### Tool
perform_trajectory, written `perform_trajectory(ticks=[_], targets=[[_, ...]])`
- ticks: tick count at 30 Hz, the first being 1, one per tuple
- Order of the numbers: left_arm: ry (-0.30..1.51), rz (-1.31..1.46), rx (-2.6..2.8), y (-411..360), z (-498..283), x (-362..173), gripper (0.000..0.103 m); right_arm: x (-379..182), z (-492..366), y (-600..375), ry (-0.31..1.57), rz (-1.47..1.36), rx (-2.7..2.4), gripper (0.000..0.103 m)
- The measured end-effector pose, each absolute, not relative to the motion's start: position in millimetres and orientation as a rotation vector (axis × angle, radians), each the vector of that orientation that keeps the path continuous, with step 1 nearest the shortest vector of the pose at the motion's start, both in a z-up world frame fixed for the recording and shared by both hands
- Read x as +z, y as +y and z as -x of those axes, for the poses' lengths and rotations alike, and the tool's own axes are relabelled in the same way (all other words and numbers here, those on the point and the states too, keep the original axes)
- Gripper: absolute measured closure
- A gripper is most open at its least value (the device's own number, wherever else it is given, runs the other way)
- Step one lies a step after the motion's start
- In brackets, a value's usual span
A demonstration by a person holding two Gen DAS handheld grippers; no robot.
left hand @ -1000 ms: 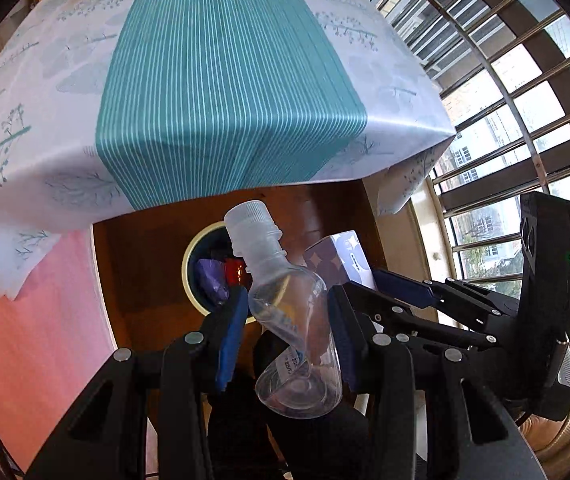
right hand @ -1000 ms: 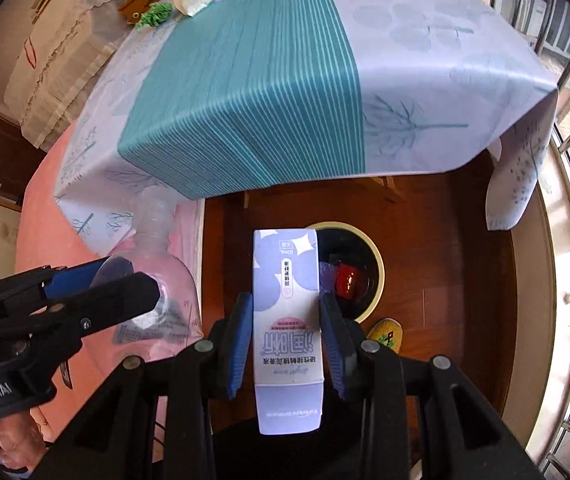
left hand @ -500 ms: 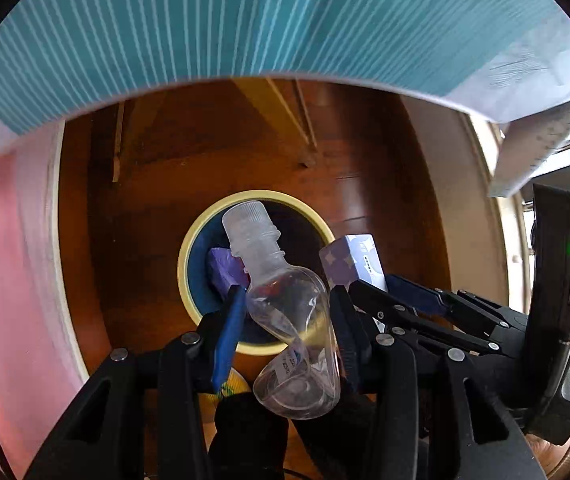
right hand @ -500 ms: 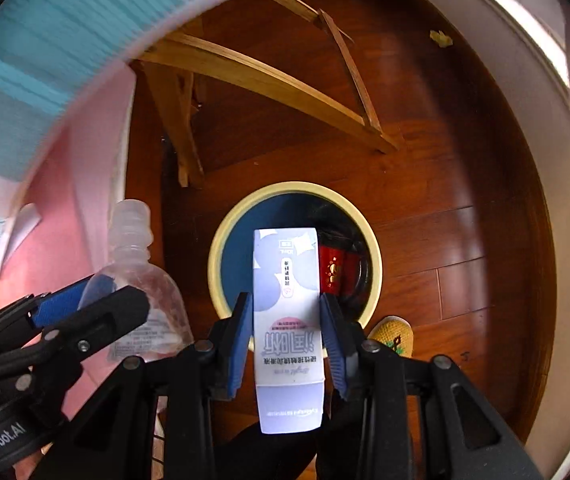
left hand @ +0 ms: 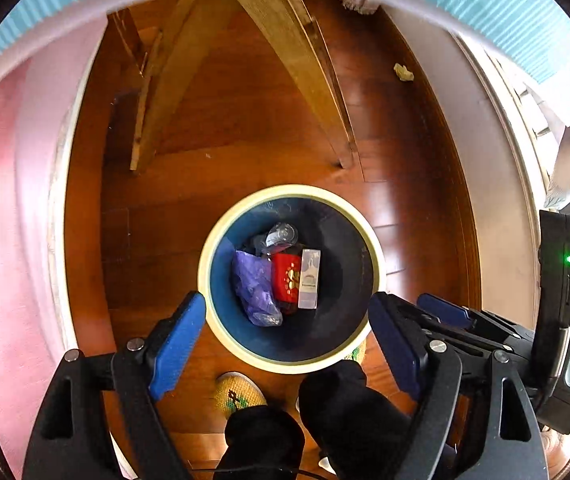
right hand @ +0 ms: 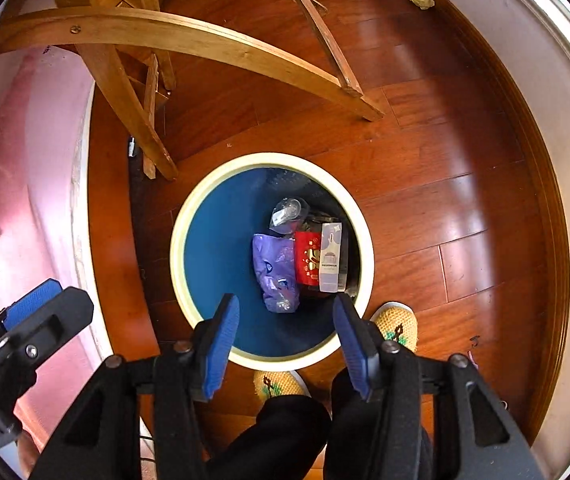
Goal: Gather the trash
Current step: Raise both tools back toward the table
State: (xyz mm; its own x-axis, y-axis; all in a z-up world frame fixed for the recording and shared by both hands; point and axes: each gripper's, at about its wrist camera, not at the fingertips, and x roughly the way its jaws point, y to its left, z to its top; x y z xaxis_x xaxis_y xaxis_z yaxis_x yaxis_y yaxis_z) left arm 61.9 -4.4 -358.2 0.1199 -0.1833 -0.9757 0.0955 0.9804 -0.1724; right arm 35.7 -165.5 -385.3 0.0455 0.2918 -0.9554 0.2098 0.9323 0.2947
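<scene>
A round bin with a cream rim [left hand: 221, 240] [right hand: 189, 208] and blue inside stands on the wooden floor below both grippers. In it lie a clear plastic bottle [left hand: 281, 234] [right hand: 287, 212], a pale lilac carton [left hand: 309, 280] [right hand: 329, 258], a red pack [left hand: 285, 282] [right hand: 307, 260] and a purple bag [left hand: 255, 286] [right hand: 275, 276]. My left gripper [left hand: 287, 334] is open and empty above the bin's near rim. My right gripper [right hand: 287, 338] is open and empty above the bin's near rim too.
Wooden table legs [left hand: 309, 68] [right hand: 133, 96] stand beyond the bin, under the teal tablecloth edge [left hand: 517, 8]. A scrap of paper [left hand: 403, 72] [right hand: 421, 0] lies on the floor at the far right. The person's slippers [left hand: 239, 394] [right hand: 397, 326] are beside the bin.
Both grippers moved down over the bin and opened. The bottle left the left gripper and the lilac carton left the right one; both now lie in the bin.
</scene>
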Motion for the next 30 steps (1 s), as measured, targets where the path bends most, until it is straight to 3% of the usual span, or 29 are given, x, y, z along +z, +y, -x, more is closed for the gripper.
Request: perform_trajectory(ticks=[13, 30], targets=[[1.358, 0.066, -0.181, 2.7, -57.7, -272.8, 0.021, -305.9, -40.3, -160.5, 1.488, -0.386, 0.059, 0.053], [1.148, 0.022, -0.259, 21.8, -49.2, -49.2, 0.021, -95.4, -26.6, -153.2, 1.313, -0.357, 0.048, 0.053]])
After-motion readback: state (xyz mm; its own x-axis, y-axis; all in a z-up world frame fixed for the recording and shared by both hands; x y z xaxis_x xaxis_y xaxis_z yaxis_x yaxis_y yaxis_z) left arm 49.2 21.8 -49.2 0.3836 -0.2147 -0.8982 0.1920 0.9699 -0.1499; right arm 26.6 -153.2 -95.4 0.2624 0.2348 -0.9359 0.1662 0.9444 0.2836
